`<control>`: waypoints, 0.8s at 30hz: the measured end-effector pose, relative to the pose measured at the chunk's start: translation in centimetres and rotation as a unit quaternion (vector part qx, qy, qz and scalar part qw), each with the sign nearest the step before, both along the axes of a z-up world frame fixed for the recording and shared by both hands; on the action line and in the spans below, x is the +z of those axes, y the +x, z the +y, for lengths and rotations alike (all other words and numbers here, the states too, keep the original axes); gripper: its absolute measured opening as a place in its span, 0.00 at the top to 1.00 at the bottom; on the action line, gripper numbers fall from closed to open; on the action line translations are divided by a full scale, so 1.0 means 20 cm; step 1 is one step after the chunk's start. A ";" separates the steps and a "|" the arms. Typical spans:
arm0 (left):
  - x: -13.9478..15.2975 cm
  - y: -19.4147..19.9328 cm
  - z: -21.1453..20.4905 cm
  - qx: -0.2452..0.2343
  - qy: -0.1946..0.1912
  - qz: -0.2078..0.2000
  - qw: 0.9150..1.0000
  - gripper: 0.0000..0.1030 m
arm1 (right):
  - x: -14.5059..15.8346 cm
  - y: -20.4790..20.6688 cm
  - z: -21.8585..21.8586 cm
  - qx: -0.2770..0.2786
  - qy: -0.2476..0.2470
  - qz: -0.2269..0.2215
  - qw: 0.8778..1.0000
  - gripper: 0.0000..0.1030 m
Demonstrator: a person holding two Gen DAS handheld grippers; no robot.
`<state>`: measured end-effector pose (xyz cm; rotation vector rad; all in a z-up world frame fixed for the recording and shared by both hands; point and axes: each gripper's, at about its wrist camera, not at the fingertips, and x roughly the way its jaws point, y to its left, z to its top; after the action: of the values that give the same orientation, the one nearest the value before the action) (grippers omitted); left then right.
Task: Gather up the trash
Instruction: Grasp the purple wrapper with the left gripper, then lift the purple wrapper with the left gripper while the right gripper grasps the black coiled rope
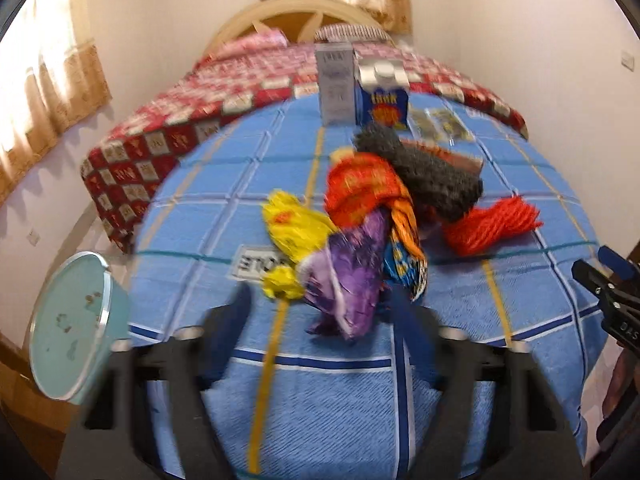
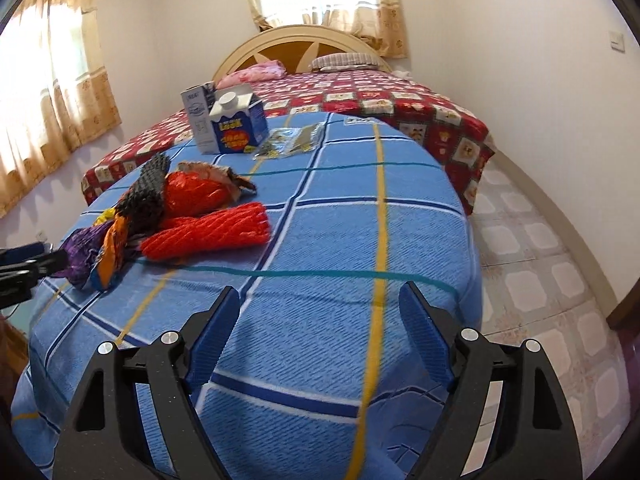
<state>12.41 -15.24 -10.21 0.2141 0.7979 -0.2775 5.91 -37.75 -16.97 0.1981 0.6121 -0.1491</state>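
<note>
crumpled wrappers (image 1: 352, 240), foam nets (image 2: 208, 232) heaped on blue bedspread; cartons (image 2: 236, 124) upright behind.

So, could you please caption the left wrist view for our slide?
Left gripper reaching a purple wrapper in a trash pile on the blue blanket.

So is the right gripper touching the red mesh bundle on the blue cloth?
Apart. The right wrist view shows the right gripper with open jaws over bare blue cloth, well short of the red mesh bundle.

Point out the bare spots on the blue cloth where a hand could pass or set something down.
Bare: the wide stretch of blue cloth right of the red mesh roll, and the near strip before the right gripper. Crowded: the wrapper heap and, behind it, the cartons.
</note>
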 end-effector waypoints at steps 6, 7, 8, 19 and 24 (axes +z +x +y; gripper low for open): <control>0.00 0.02 0.05 -0.020 -0.005 0.011 1.000 0.83 | 0.00 0.02 0.08 0.020 0.001 -0.003 1.000 0.22; 0.03 0.02 0.07 -0.017 -0.004 0.005 1.000 0.83 | 0.00 0.02 0.09 0.022 0.001 -0.003 1.000 0.22; 0.06 0.01 0.10 -0.016 0.000 -0.005 1.000 0.83 | 0.00 0.02 0.11 0.025 0.000 -0.003 1.000 0.22; 0.15 -0.05 0.28 -0.008 0.052 -0.053 0.997 0.84 | 0.01 0.04 0.24 0.052 -0.012 -0.002 0.999 0.22; 0.15 0.00 0.32 0.013 0.043 -0.055 0.997 0.84 | 0.01 0.05 0.26 0.056 -0.014 -0.002 0.998 0.22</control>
<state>12.38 -8.80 -7.14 0.2973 0.7034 -0.2059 6.95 -32.64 -16.71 0.1365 0.6162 -0.0486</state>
